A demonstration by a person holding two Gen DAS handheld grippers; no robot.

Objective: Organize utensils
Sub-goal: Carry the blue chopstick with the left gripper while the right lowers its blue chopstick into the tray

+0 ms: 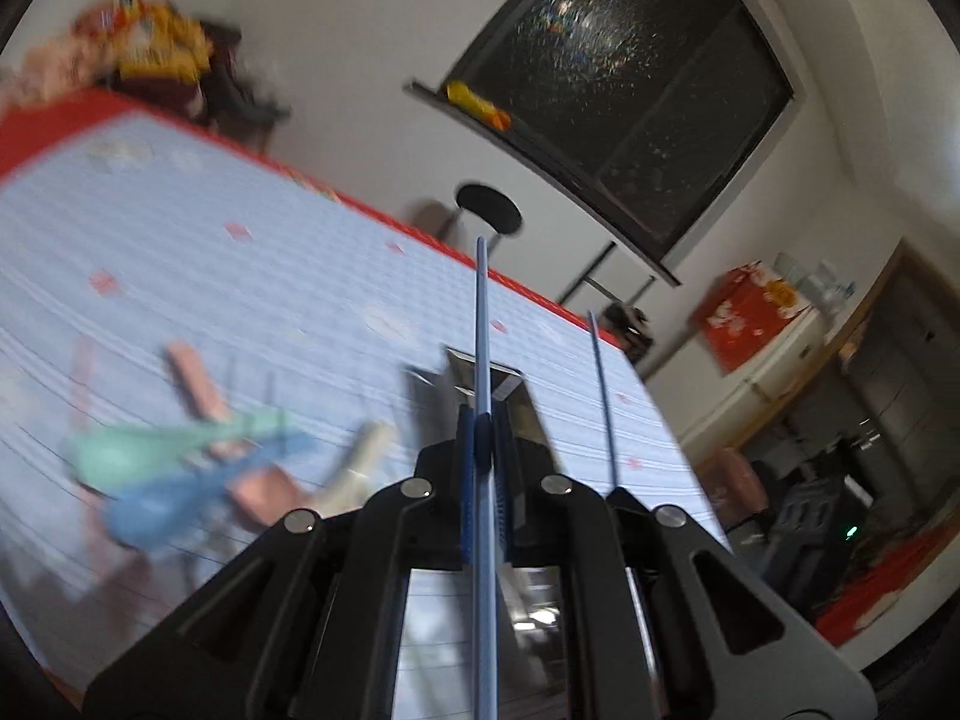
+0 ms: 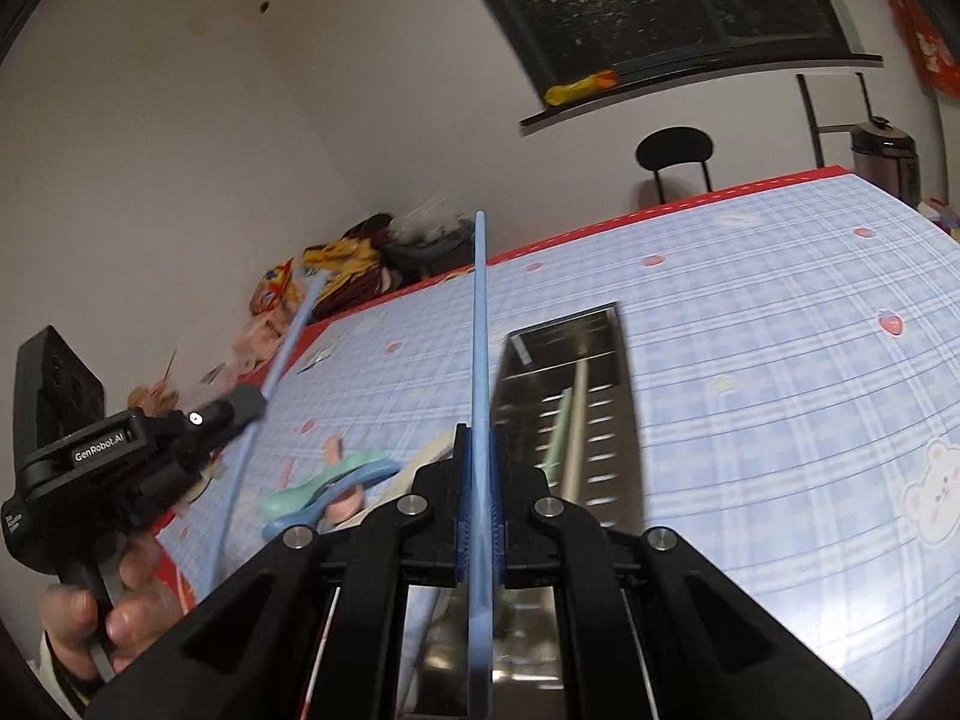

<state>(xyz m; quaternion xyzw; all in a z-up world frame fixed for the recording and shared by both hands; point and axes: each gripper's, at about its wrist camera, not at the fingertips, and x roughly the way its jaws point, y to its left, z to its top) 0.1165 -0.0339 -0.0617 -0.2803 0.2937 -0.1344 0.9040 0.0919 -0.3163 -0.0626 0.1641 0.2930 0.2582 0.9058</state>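
My left gripper (image 1: 480, 444) is shut on a thin blue chopstick (image 1: 483, 360) that points up and away; it also shows in the right wrist view (image 2: 240, 408) with its chopstick (image 2: 282, 354). My right gripper (image 2: 477, 468) is shut on a second blue utensil handle (image 2: 478, 330), held upright above the table. A metal perforated utensil holder (image 2: 591, 420) lies just right of it with pale green and cream utensils inside. A blurred pile of green, blue and pink spoons (image 1: 180, 456) lies left of my left gripper, also seen in the right wrist view (image 2: 330, 486).
The table has a blue checked cloth (image 2: 750, 360) with a red edge. Snack bags and clutter (image 2: 336, 276) sit at its far left corner. A black chair (image 2: 675, 156) stands behind the table. A thin dark rod (image 1: 603, 396) rises right of my left gripper.
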